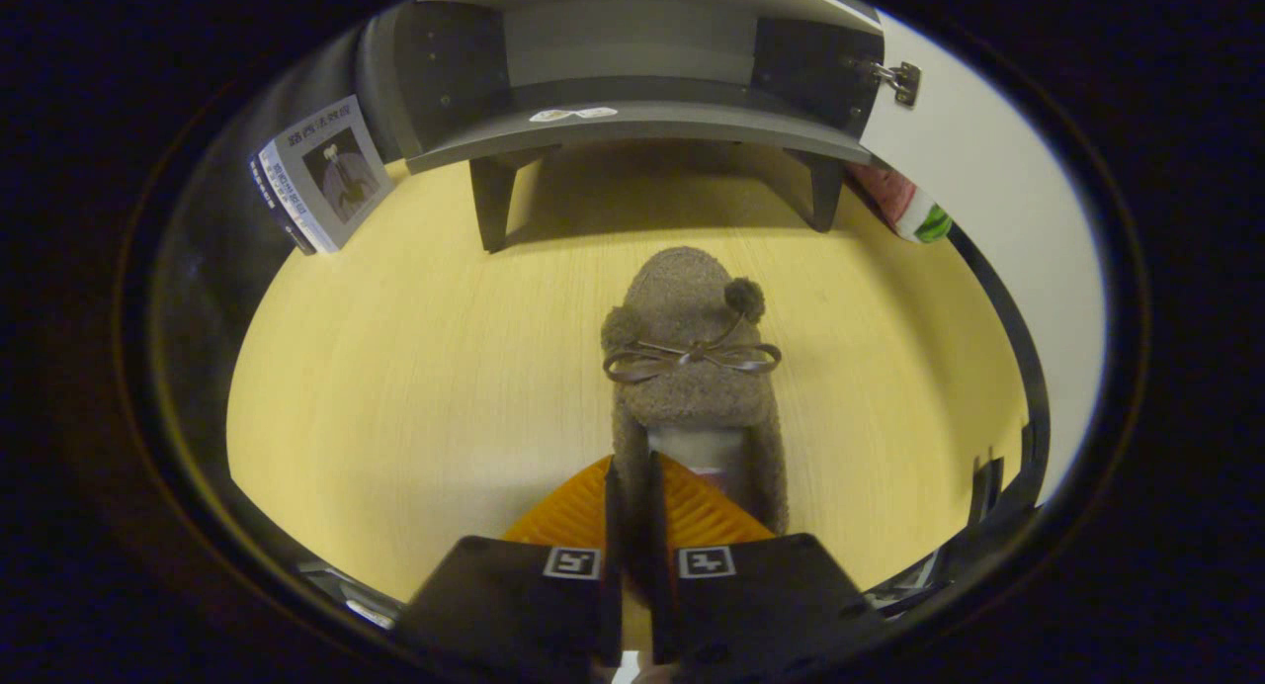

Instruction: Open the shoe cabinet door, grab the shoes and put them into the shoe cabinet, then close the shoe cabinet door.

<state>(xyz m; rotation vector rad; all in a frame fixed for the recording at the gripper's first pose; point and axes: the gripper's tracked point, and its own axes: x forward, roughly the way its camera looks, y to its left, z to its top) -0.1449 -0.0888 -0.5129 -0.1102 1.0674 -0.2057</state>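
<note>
Shoe (690,353) seemingly in hand-held gripper (632,486) pinch

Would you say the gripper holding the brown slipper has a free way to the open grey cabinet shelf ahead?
Probably yes: the gripper is shut on the brown fuzzy slipper, and only bare wooden tabletop lies before the grey cabinet shelf.

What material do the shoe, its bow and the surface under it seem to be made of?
The shoe, whose side wall is gripped by the shut tool, looks like fuzzy brown fleece or felt, matte, with pompoms. Its bow seems thin leather or faux leather cord with a slight sheen. The tabletop looks like pale wood laminate with a fine straight grain.
</note>
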